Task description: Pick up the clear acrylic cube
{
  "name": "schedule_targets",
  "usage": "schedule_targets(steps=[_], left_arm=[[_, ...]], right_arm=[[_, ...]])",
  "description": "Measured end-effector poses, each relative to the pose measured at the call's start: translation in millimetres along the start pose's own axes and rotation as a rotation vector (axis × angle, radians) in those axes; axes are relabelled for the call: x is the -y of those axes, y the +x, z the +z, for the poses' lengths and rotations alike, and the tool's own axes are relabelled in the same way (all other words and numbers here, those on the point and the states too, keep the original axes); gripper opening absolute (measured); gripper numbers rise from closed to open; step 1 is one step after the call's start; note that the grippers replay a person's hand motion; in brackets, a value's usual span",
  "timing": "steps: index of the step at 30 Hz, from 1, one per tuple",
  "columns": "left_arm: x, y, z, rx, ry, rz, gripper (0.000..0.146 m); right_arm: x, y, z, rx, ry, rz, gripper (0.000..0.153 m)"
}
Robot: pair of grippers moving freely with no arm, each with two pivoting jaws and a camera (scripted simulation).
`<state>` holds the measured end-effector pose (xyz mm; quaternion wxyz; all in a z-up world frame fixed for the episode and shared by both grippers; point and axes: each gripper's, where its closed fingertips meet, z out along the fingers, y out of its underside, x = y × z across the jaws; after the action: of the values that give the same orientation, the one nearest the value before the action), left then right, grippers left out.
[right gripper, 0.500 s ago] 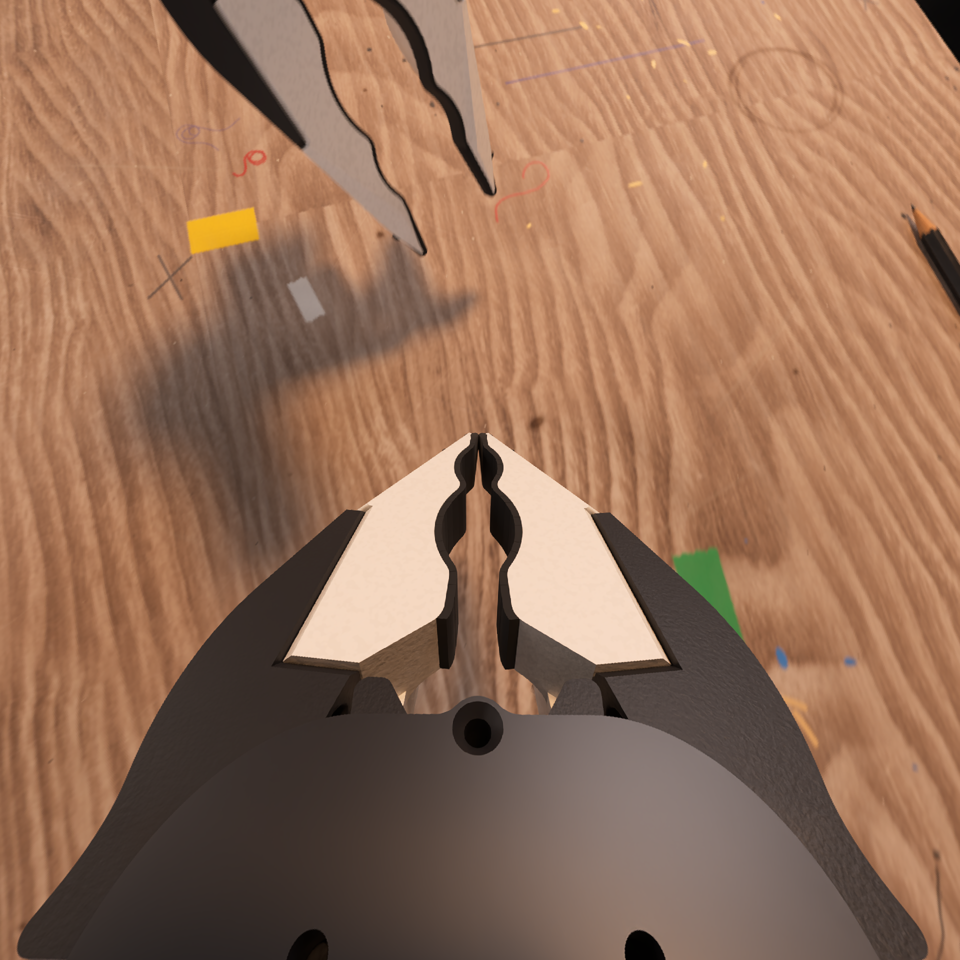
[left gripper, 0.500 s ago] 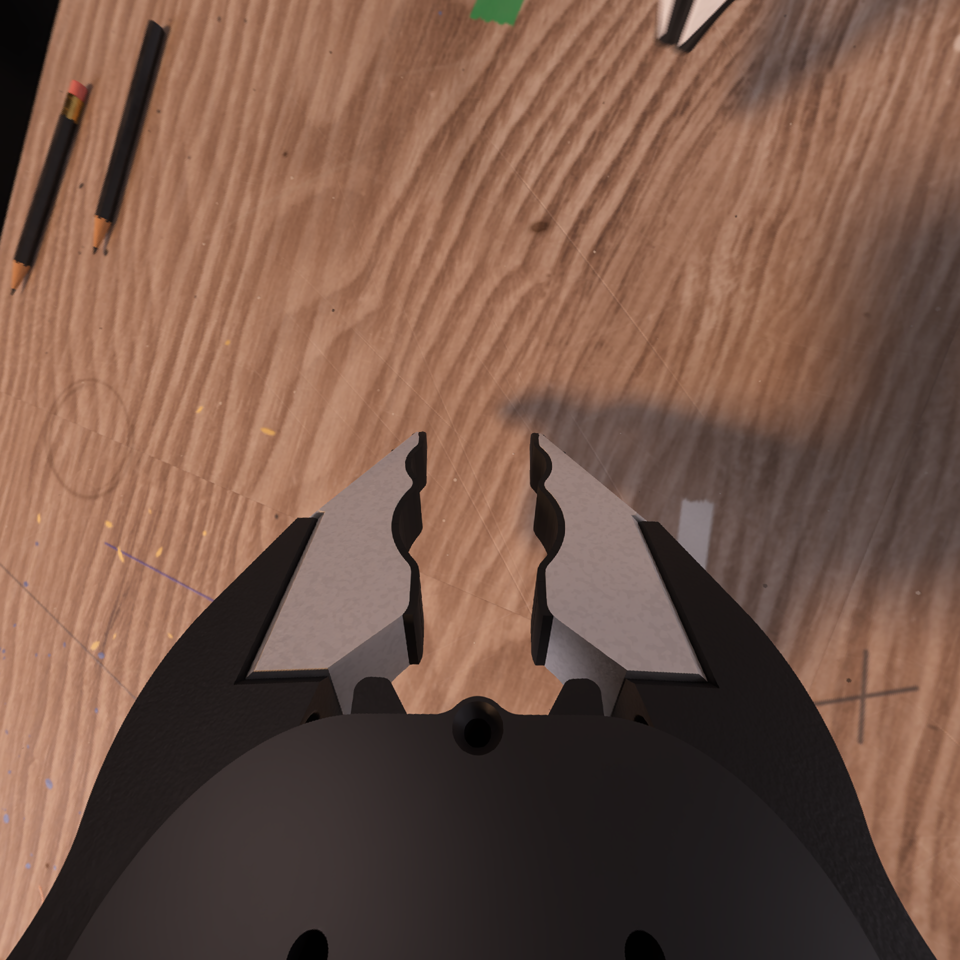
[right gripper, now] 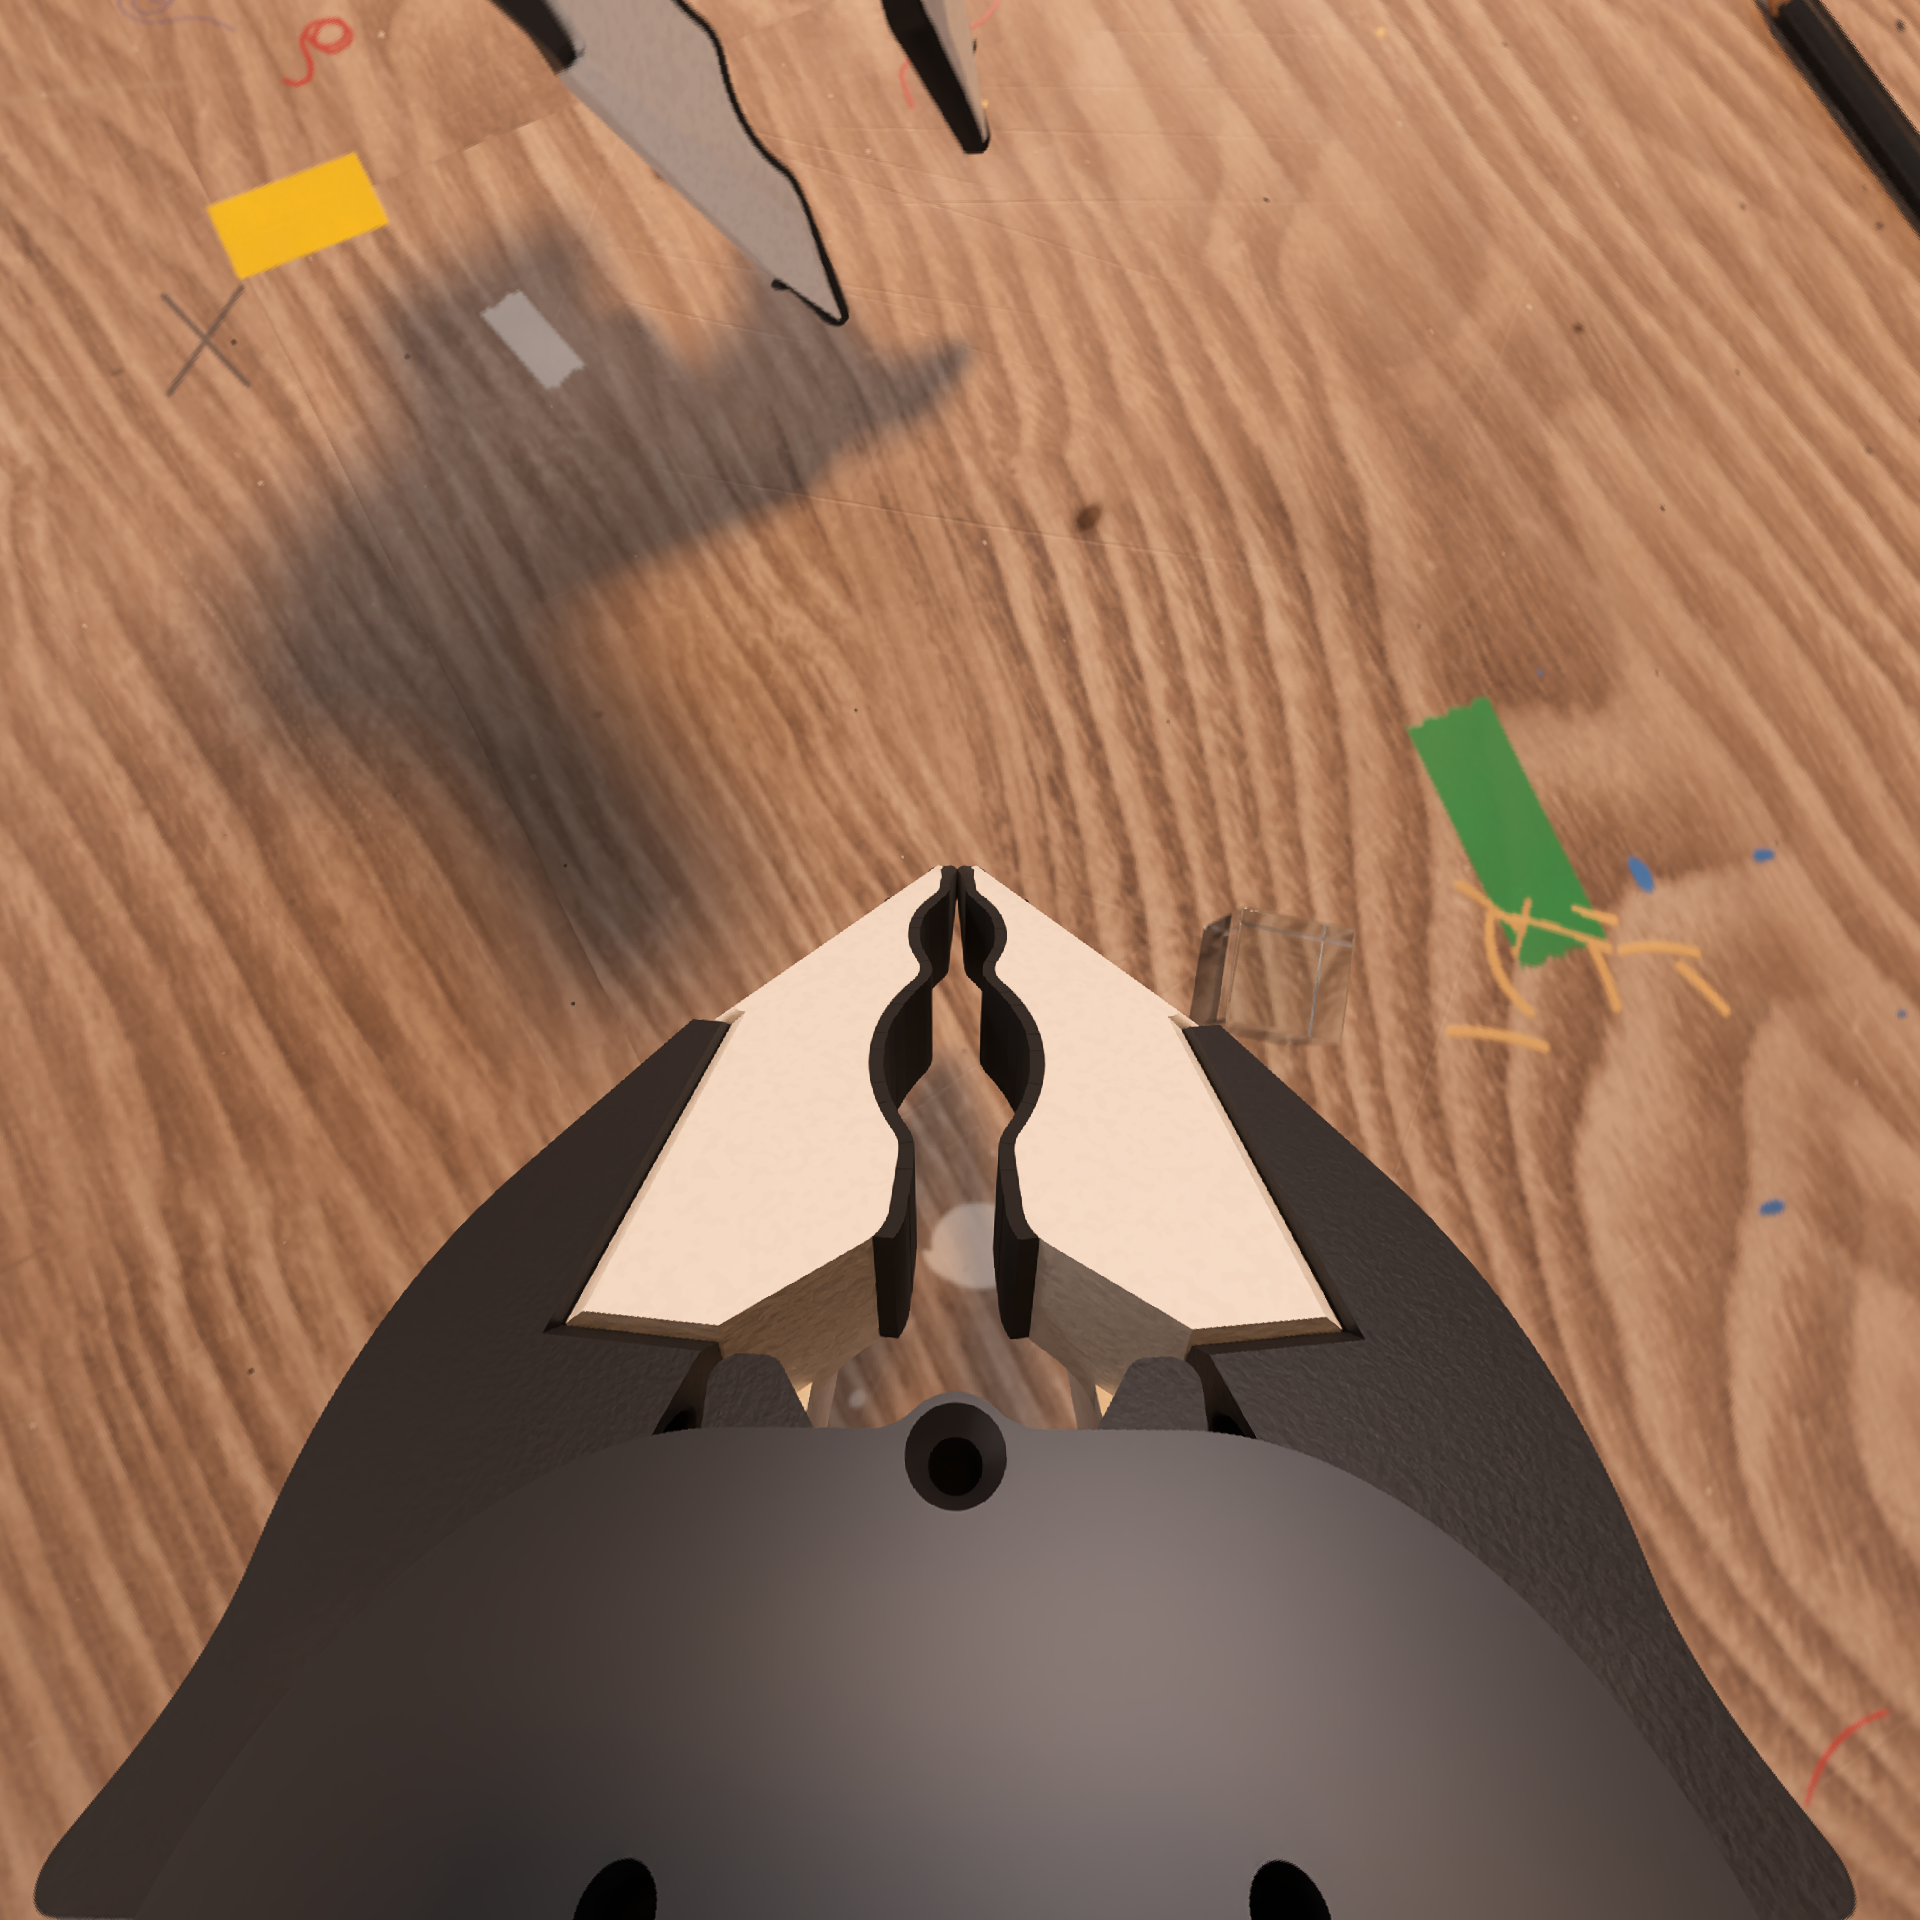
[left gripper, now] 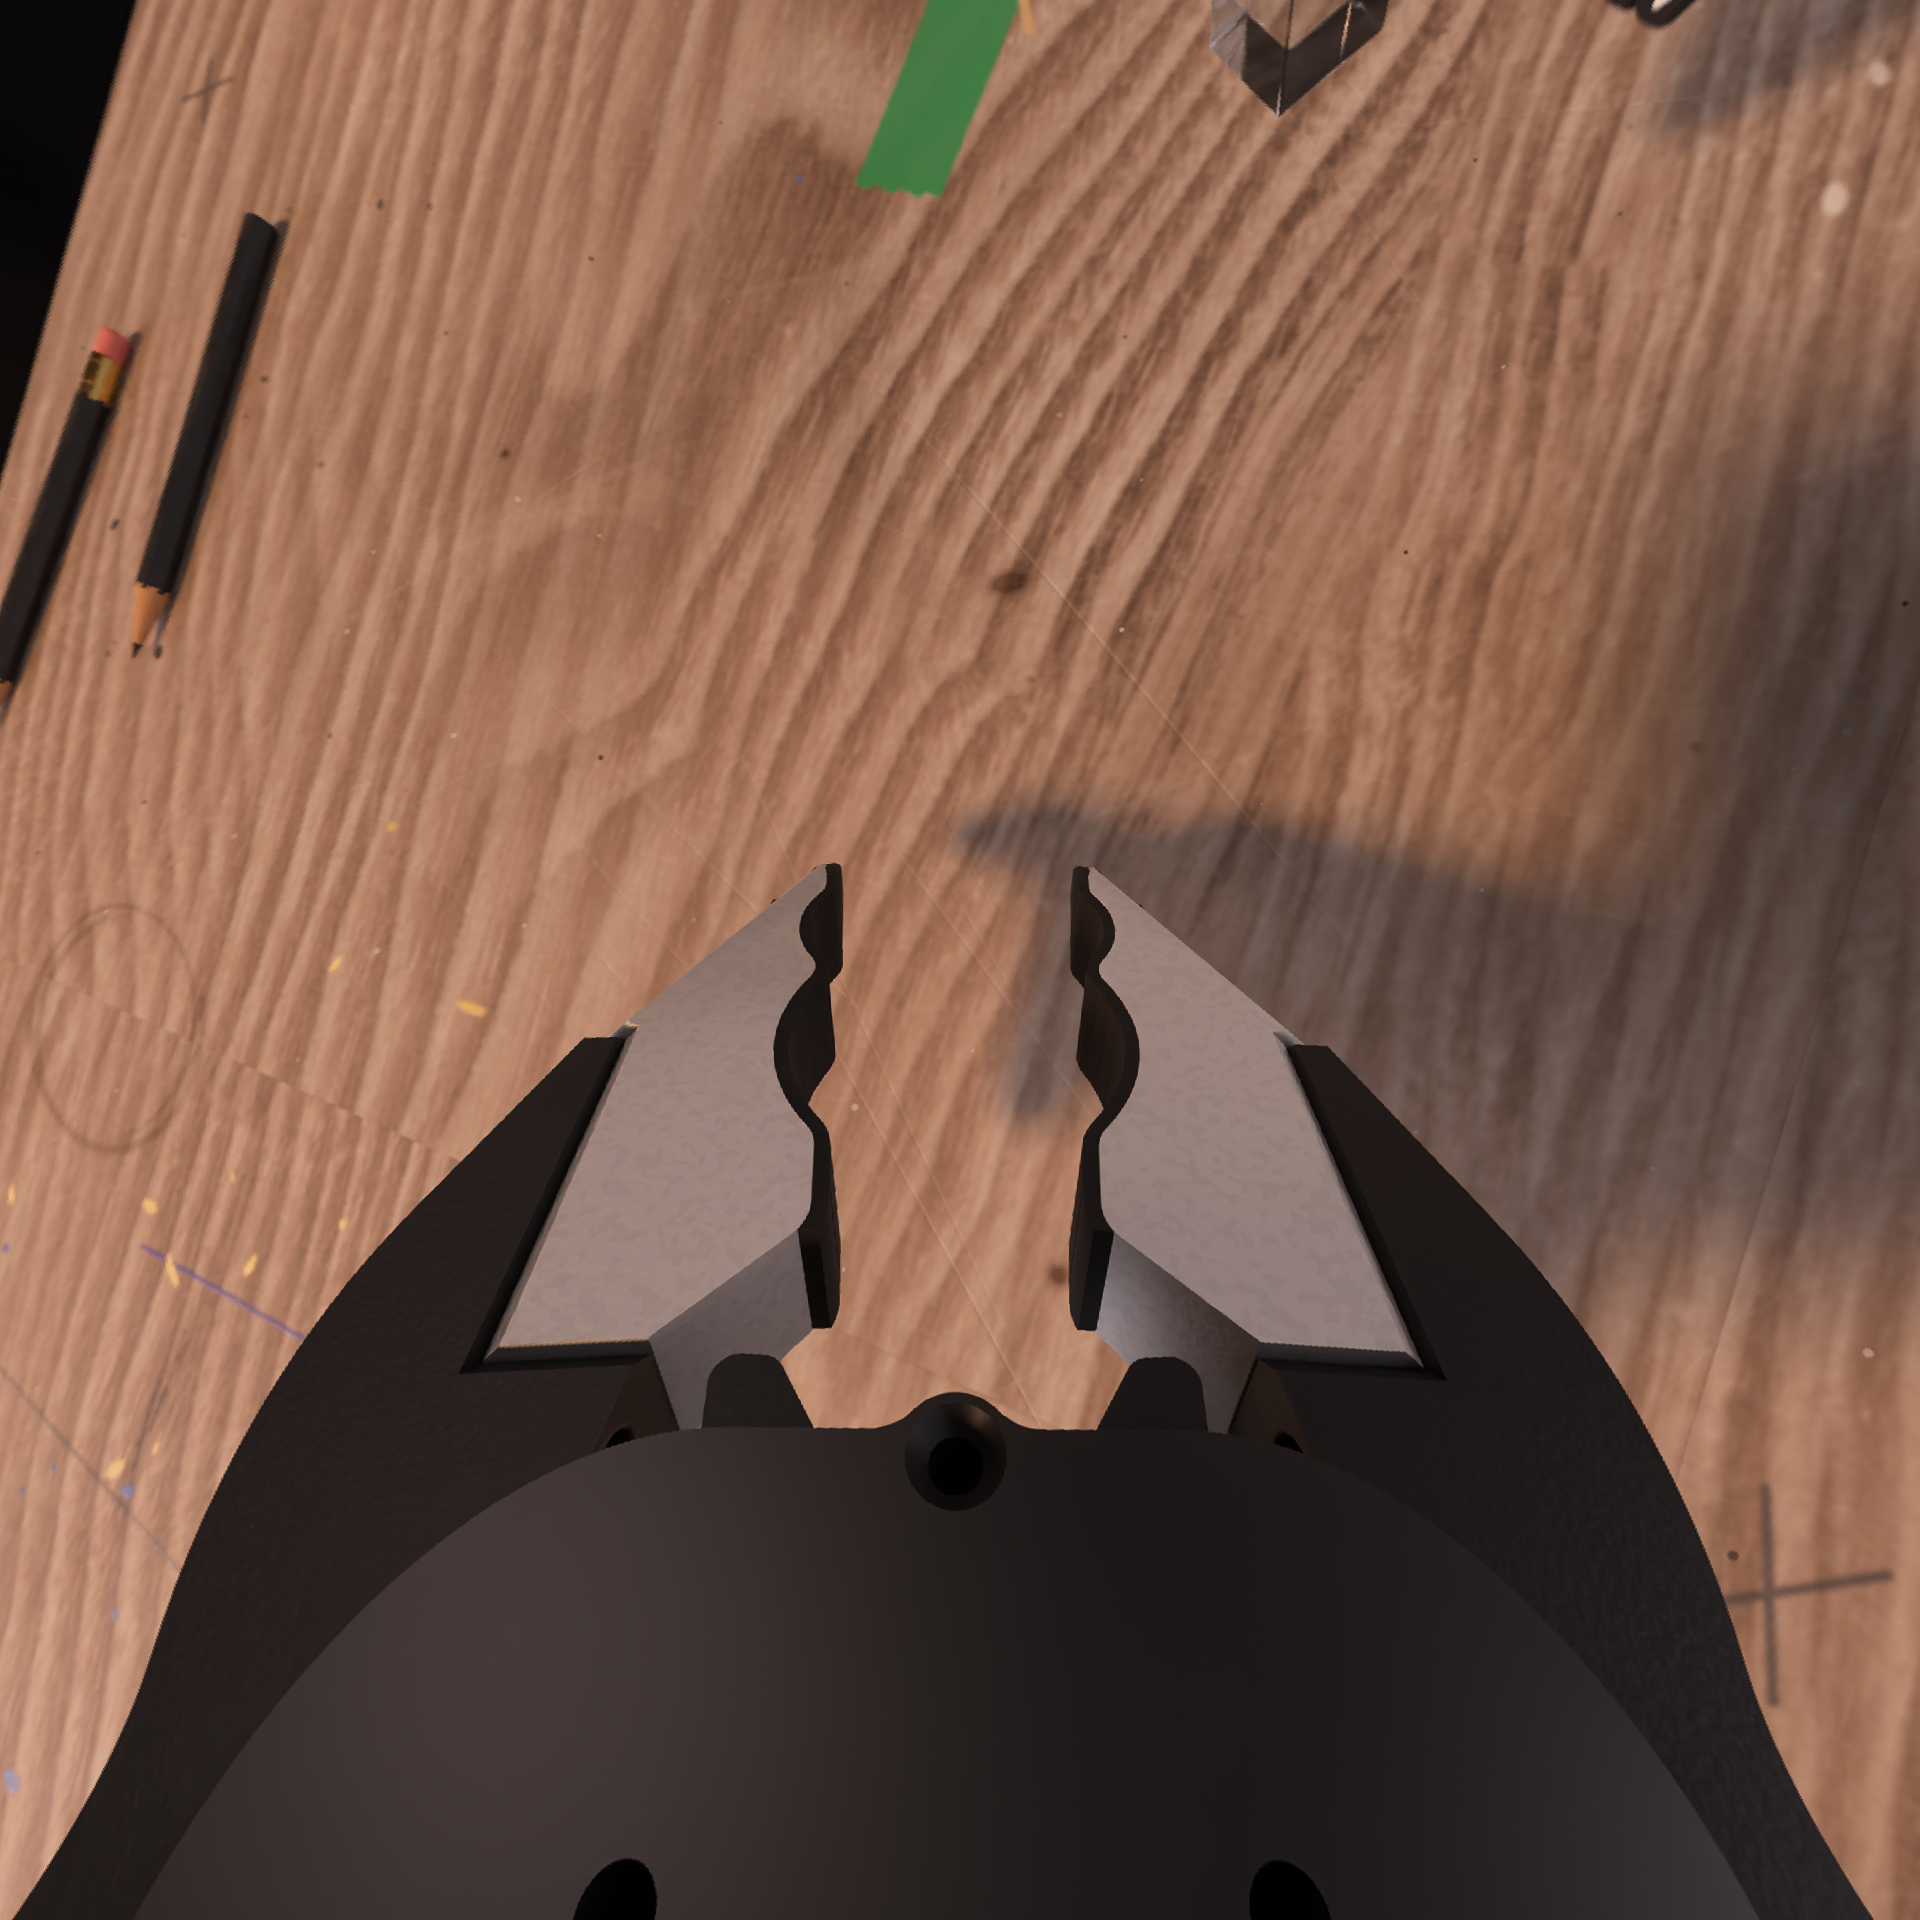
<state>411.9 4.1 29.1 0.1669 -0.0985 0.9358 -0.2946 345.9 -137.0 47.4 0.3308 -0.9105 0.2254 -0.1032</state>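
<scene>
Right claw point(right gripper: 956, 873) closed (empty), clear acrylic cube point(right gripper: 1276, 975) beside, pencils point(left gripper: 203, 426) left-view only

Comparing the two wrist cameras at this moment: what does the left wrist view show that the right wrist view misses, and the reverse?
Only the left wrist view: two whole black pencils, one eraser-tipped and one plain, near the table's left edge, with the left gripper open over bare wood.

Only the right wrist view: a yellow tape patch, a grey patch, orange scribbles, and the shut, empty right gripper.

Both: the wooden table, the green tape strip and the clear acrylic cube, which rests on the wood, ungripped.
</scene>
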Motion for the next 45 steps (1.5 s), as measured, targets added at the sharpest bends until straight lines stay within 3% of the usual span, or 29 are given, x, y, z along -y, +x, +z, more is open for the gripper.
schedule_targets(steps=[2, 6, 11, 15, 22, 25, 29, 35, 42, 45], left_arm=[[0, 3, 5, -0.008, -0.006, 0.003, 0.044], [0, 7, 11, -0.024, -0.013, -0.009, 0.042], [0, 20, 13, -0.096, -0.03, -0.053, 0.02], [3, 34, 11, -0.159, -0.033, -0.03, 0.016], [-15, 20, -21, -0.161, -0.072, -0.092, 0.044], [-44, 17, -36, -0.165, -0.181, -0.118, 0.06], [-69, 14, -46, -0.156, -0.262, -0.146, 0.064], [-76, 11, -43, -0.135, -0.295, -0.145, 0.064], [-74, 6, -39, -0.115, -0.285, -0.148, 0.063], [-73, -1, -36, -0.069, -0.29, -0.142, 0.052]], right_arm=[[-5, 3, -4, -0.005, 0.004, 0.037, 0.001], [-24, 9, -14, -0.036, -0.037, 0.099, 0.02], [-38, 24, -25, -0.097, -0.014, 0.167, 0.024], [-47, 47, -31, -0.16, -0.005, 0.22, 0.035], [-31, 61, -21, -0.137, -0.003, 0.183, 0.052], [-19, 46, -7, -0.032, -0.03, 0.154, 0.063], [1, 19, 17, 0.052, -0.053, 0.055, 0.08], [9, -1, 49, 0.131, -0.114, -0.018, 0.08], [9, -1, 51, 0.108, -0.116, -0.024, 0.067], [8, -4, 50, 0.1, -0.119, -0.041, 0.064]])
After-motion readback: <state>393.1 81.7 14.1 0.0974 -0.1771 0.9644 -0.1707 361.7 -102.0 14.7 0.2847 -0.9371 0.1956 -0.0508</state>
